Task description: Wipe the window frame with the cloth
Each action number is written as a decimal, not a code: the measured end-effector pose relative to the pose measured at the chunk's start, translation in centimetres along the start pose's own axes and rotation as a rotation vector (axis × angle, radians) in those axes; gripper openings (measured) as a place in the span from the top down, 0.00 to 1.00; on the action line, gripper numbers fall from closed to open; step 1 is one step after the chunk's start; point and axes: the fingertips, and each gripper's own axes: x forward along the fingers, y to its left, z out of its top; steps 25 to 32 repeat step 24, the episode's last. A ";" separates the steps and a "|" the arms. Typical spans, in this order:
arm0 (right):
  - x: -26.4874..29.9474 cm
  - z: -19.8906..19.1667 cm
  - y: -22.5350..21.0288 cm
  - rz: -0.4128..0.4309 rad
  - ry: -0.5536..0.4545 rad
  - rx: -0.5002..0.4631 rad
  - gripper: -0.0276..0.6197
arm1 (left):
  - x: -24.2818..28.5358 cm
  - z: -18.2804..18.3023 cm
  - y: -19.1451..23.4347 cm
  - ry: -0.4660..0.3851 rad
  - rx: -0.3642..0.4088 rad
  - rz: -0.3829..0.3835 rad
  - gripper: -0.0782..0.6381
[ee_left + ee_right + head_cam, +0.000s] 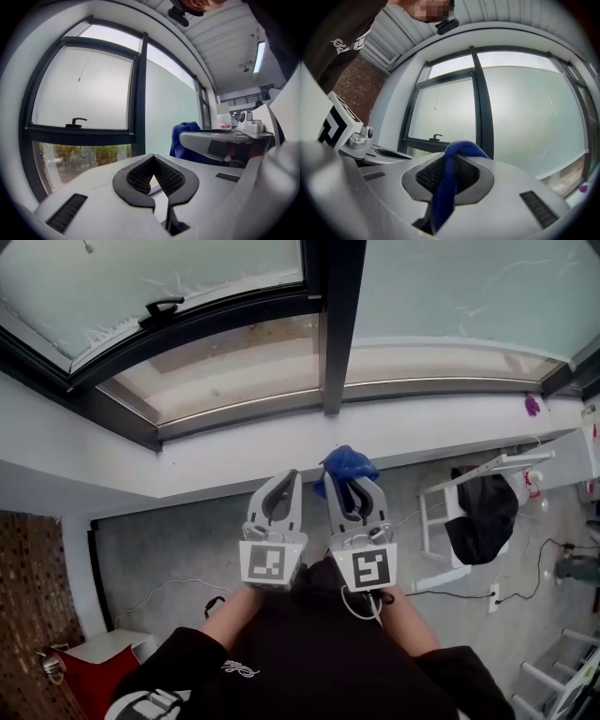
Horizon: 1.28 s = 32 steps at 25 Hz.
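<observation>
- Before the window frame (336, 334), at 12 o'clock from the person, both grippers are held side by side.
- The blue cloth (347, 465) is pinched between the jaws of the right gripper (356, 486) and is bunched at their tips.
- The left gripper (292, 476) is seen at 9 o'clock from the cloth, its jaws pressed together on nothing.

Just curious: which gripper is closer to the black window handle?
Left. The left gripper is down-right of the window handle; the right gripper, gripping the cloth, lies farther right.
</observation>
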 end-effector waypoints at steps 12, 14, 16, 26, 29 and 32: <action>1.5 0.7 3.5 -0.028 0.054 -0.047 0.90 | -1.4 2.0 3.5 -0.070 0.022 -0.040 0.88; 2.2 0.5 4.3 -0.027 0.060 -0.056 0.90 | -1.7 2.0 4.3 -0.075 0.019 -0.046 0.88; 2.8 0.4 5.1 -0.031 0.064 -0.061 0.90 | -1.9 1.8 5.0 -0.070 0.016 -0.053 0.88; 4.0 0.1 6.6 -0.044 0.064 -0.098 0.90 | -2.0 1.2 6.6 -0.090 0.003 -0.076 0.88; 4.0 0.1 6.6 -0.044 0.064 -0.098 0.90 | -2.0 1.2 6.6 -0.090 0.003 -0.076 0.88; 4.0 0.1 6.6 -0.044 0.064 -0.098 0.90 | -2.0 1.2 6.6 -0.090 0.003 -0.076 0.88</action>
